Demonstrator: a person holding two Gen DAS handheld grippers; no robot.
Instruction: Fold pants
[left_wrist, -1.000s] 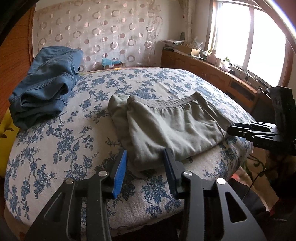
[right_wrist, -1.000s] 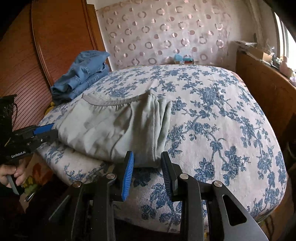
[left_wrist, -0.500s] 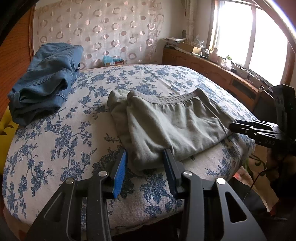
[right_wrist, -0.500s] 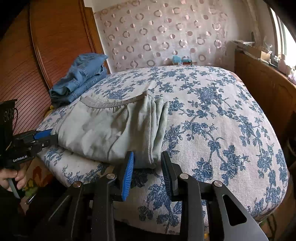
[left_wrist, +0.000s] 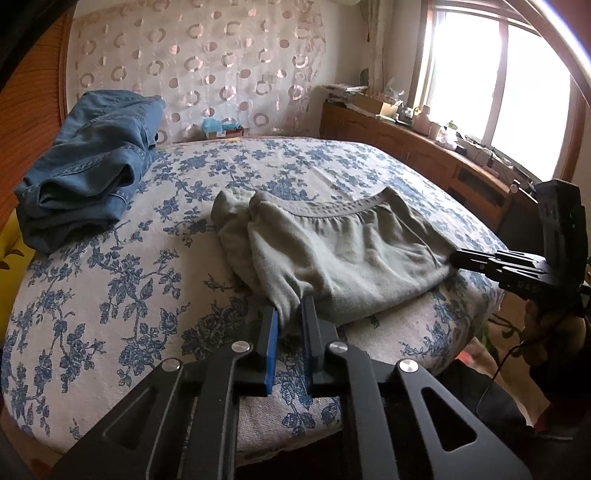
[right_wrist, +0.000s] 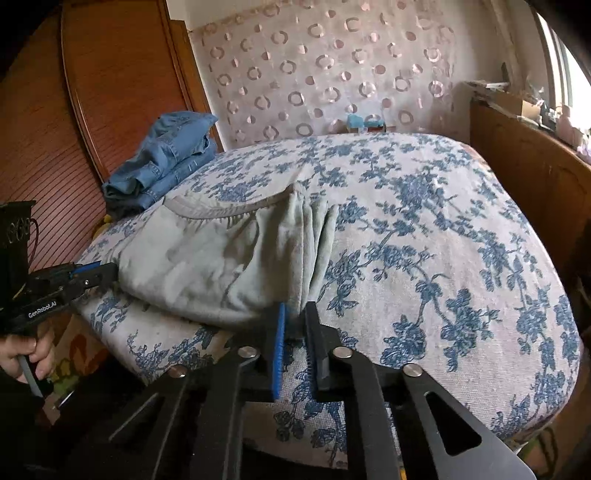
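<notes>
Folded grey-green pants (left_wrist: 343, 251), waistband up, pinched at both near corners.

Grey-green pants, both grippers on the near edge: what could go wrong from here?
1. The left gripper and right gripper each pinch only a little cloth at the near corners of the grey-green pants; a lift may slip out or take only the top layer.
2. The pants lie at the bed edge, so a dropped corner could slide off.
</notes>
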